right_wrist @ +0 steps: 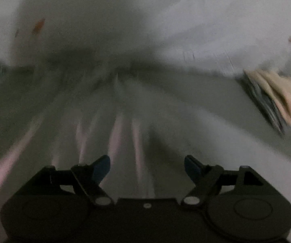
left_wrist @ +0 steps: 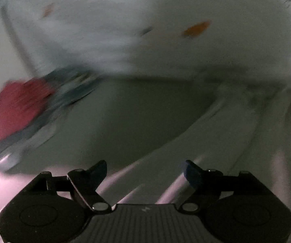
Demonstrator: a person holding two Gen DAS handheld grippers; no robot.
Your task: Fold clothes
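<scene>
Both views are blurred. The left gripper (left_wrist: 145, 172) and the right gripper (right_wrist: 147, 167) gape wide, holding nothing, just above pale striped cloth (right_wrist: 125, 133). Farther off, a red-and-grey pile (left_wrist: 19, 109) lies left and folded beige cloth (right_wrist: 281, 95) right, below a white sheet (left_wrist: 165, 10).

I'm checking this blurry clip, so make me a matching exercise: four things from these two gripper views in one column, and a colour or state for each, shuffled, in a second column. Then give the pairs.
Things:
1. Left tongs
2. Blurred bundle at the left of the left wrist view
3. Folded cloth at the right edge of the right wrist view
4. Smudge on the white fabric in the left wrist view

Colours or states:
A. Beige
B. Orange
C. Open, holding nothing
D. Red

Pairs: 1-C, 2-D, 3-A, 4-B
</scene>
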